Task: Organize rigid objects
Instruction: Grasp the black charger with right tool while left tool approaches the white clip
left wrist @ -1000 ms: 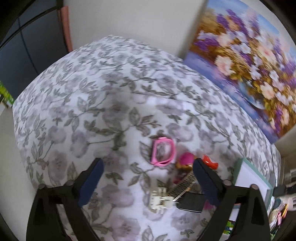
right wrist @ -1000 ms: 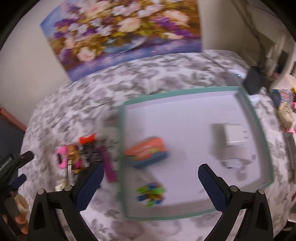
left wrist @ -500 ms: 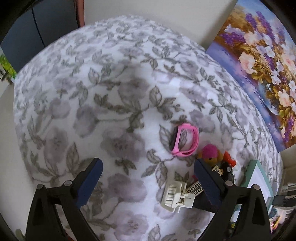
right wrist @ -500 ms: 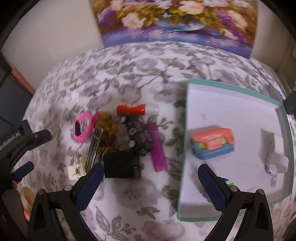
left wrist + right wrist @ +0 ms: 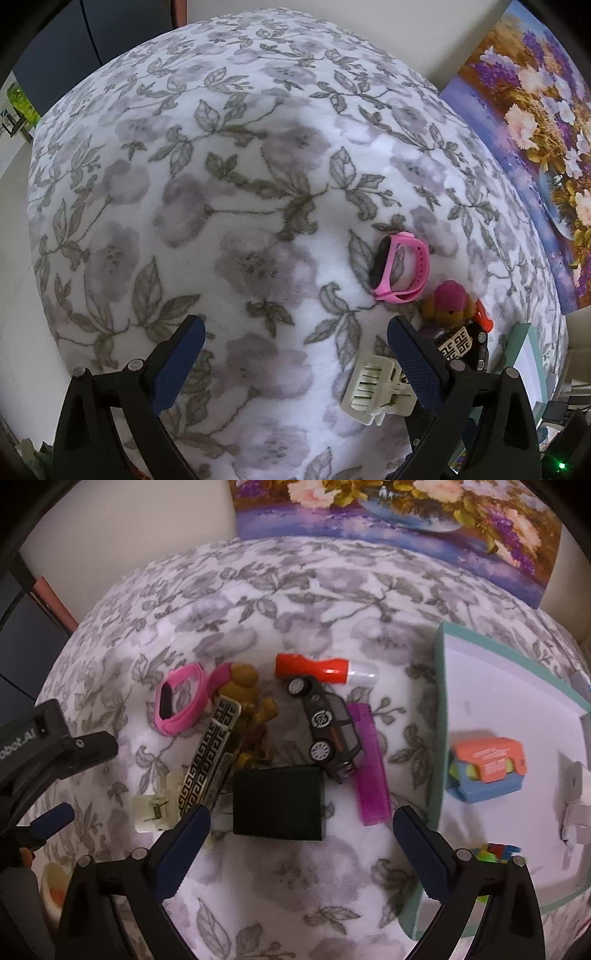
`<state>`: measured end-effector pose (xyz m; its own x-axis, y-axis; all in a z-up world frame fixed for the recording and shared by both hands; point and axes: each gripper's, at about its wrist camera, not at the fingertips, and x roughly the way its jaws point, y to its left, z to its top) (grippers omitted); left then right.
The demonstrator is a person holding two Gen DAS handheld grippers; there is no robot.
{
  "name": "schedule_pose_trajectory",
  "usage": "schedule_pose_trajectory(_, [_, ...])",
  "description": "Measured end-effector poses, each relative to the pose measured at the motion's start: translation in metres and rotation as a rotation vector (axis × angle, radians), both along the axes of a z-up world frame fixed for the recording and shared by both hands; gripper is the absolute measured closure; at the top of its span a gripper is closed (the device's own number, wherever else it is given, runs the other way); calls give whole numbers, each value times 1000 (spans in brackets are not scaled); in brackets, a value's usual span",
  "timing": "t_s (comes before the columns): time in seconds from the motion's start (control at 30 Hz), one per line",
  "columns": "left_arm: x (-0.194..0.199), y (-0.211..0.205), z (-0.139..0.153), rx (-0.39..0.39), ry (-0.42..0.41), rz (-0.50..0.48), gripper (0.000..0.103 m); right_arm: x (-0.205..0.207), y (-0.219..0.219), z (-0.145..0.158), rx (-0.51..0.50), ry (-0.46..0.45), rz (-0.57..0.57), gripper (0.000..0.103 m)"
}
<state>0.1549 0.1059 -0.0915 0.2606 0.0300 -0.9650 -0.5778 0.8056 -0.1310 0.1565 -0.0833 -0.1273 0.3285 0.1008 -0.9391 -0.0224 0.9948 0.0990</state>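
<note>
A pile of small objects lies on the floral cloth: a pink wristband point(image 5: 181, 698), a brown toy figure point(image 5: 247, 698), a patterned bar point(image 5: 210, 760), a white hair clip point(image 5: 155, 805), a black box point(image 5: 279, 803), a toy car point(image 5: 328, 731), a purple lighter point(image 5: 369, 764) and a red tube point(image 5: 314, 668). My right gripper point(image 5: 301, 842) is open, just in front of the black box. My left gripper point(image 5: 293, 354) is open over bare cloth, left of the white hair clip point(image 5: 373, 387) and wristband point(image 5: 400, 266); it also shows in the right wrist view point(image 5: 55, 812).
A teal-rimmed white tray point(image 5: 439, 716) sits right of the pile and holds an orange and blue box point(image 5: 487, 771), a white item point(image 5: 576, 797) and small coloured pieces point(image 5: 495, 851). A flower painting point(image 5: 399, 513) leans against the wall behind.
My right gripper has swung left from over the tray to the pile and come closer to it. My left gripper has moved lower and nearer the cloth, towards the hair clip.
</note>
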Motion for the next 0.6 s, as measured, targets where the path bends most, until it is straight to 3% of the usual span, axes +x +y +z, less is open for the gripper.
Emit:
schedule_pose_trajectory(0.3, [1, -3, -9, -12, 40, -13, 4, 6, 10, -9, -42, -3, 19, 5])
schedule_pose_trajectory(0.47, [0, 1, -14, -27, 58, 6, 4, 7, 20, -7, -59, -17, 57, 19])
schedule_pose_trajectory(0.6, [0, -1, -14, -33, 65, -9, 4, 6, 25, -10, -60, -9, 78, 23])
